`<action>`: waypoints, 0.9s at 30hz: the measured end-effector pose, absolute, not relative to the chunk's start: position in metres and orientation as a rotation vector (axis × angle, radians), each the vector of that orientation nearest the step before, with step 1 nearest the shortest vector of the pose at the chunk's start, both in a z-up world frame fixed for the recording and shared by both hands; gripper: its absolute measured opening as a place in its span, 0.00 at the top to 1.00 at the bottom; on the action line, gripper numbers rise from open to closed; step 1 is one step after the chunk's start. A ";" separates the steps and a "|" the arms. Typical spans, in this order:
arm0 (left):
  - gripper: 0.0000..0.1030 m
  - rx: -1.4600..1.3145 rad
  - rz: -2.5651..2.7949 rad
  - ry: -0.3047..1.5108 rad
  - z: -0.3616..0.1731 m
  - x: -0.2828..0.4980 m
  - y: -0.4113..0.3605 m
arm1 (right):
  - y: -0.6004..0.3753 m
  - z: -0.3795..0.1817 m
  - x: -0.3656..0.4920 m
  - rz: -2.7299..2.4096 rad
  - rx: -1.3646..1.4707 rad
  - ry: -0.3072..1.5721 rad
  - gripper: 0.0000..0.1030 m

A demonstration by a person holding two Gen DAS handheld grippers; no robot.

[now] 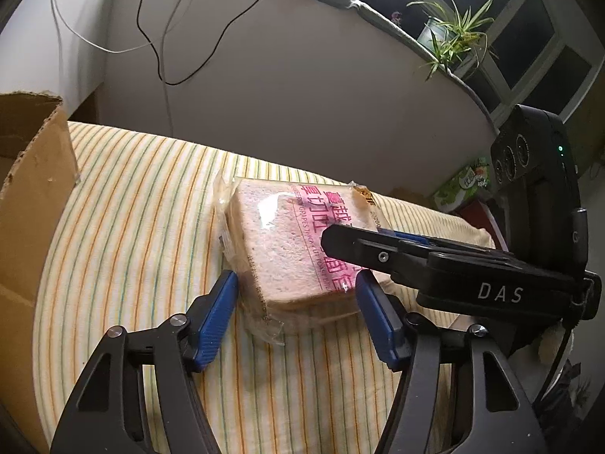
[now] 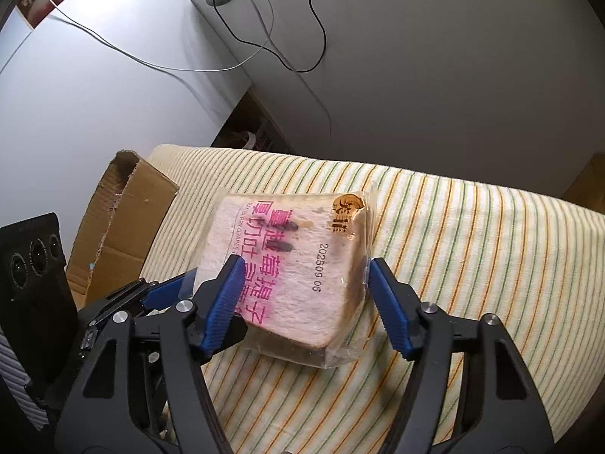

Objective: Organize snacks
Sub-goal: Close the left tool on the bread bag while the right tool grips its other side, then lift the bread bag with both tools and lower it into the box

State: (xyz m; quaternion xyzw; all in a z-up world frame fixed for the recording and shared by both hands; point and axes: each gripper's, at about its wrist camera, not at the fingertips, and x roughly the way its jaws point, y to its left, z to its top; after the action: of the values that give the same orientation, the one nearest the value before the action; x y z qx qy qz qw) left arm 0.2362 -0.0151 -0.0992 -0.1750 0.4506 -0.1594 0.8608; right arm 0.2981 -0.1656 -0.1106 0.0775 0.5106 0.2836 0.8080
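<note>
Striped tabletop cloth [image 1: 132,227] carries 1 wrapped toast pack [image 1: 280,242] beside a cardboard box [image 1: 26,204].

Left wrist view: left gripper [image 1: 297,295] jaws are seen straddling the pack's near corner, apparently unclenched.

Right wrist view: right gripper [image 2: 304,283] jaws likewise flank the pack, contact uncertain; a 2-sided lift toward the box is judged intended.

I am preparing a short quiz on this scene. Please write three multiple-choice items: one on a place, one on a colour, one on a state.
1. Where does the bread pack lie?
A. on the striped cloth
B. inside the cardboard box
C. on the windowsill

2. What colour are the gripper pads?
A. red
B. blue
C. green

3. What state is the bread in?
A. unwrapped
B. sealed in clear plastic
C. cut into pieces

Answers: A, the cloth's stripes show all around the pack; B, both views show blue pads; B, shiny printed film covers it.
</note>
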 end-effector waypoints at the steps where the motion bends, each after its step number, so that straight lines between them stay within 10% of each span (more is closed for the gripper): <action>1: 0.41 -0.365 -0.334 0.945 -0.100 0.236 -0.016 | -0.166 -0.111 0.298 0.608 0.171 1.092 0.35; 27: 0.41 -0.357 -0.184 0.751 -0.038 0.159 0.051 | -0.092 -0.035 0.241 0.756 0.073 0.919 0.46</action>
State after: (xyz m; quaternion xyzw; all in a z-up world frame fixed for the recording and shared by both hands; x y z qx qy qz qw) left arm 0.1588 0.0512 -0.0378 -0.1732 0.3643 -0.0895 0.9107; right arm 0.2414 -0.0915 -0.0349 0.0342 0.4329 0.3558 0.8275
